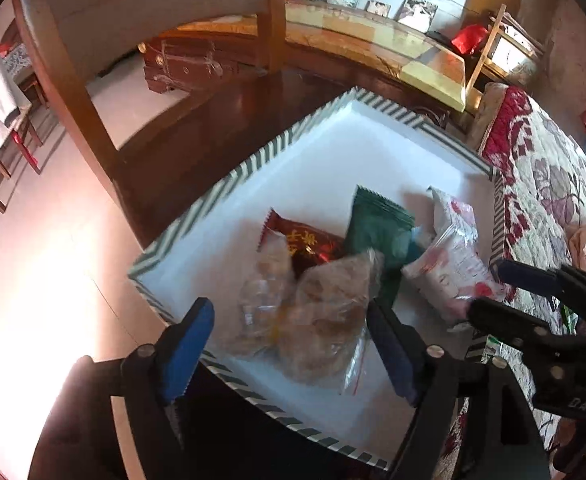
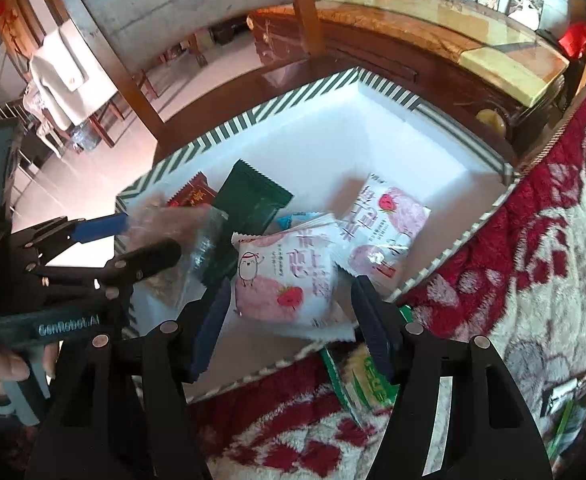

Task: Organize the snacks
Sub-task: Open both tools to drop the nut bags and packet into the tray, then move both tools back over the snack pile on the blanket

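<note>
- Snacks lay in the striped tray (image 1: 197,216): a clear bag of pastries (image 1: 325,316) near its front edge, pink packets (image 2: 289,276) toward its right edge.
- Left gripper (image 1: 293,352) straddled the pastries, jaws apart, gripping nothing; right gripper (image 2: 289,320) likewise open around a pink packet.
- Green packets (image 2: 367,380) waited outside on the blanket (image 2: 513,280).
- The tray's far corner stayed free.

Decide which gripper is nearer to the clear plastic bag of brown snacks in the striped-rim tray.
Left. The left gripper straddles the clear plastic bag of brown snacks, jaws open. The right gripper is off to its side, over the pink and white packet.
</note>
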`<state>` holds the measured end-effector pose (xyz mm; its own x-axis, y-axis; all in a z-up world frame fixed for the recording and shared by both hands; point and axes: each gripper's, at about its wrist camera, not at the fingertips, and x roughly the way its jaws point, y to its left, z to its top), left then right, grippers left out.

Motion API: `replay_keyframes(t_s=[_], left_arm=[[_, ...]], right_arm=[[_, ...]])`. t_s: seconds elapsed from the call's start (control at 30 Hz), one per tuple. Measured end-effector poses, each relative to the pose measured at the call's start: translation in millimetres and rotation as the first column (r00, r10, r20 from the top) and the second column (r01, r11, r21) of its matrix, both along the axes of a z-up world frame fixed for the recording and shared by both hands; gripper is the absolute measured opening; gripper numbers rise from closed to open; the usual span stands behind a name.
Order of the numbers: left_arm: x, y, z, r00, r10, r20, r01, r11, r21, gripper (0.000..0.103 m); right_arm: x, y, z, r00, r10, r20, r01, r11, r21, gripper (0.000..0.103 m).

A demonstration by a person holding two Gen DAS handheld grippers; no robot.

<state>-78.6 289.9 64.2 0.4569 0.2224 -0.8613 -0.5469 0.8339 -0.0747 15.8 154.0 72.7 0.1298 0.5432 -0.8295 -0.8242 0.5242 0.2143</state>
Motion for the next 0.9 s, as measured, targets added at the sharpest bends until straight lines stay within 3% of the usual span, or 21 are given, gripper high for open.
replay_keyframes(t_s=[0.4, 0.63, 0.9], left_arm=[[-5, -25, 32, 0.997, -0.045, 0.056, 0.042, 0.997, 0.062, 0.084], [1, -66, 35, 0.988, -0.143, 0.055, 0.14, 0.988, 0.058, 0.086], [18, -120, 27, 0.962, -0.271, 0.019, 0.27, 0.961, 0.054, 0.086]], right_arm=[[-5, -75, 7, 0.992, -0.124, -0.013, 0.124, 0.991, 0.053, 0.063], [-10, -122, 7, 0.981, -0.191, -0.017, 0.192, 0.98, 0.056, 0.063], [-12, -180, 0, 0.959, -0.282, -0.021, 0.283, 0.958, 0.039, 0.063]])
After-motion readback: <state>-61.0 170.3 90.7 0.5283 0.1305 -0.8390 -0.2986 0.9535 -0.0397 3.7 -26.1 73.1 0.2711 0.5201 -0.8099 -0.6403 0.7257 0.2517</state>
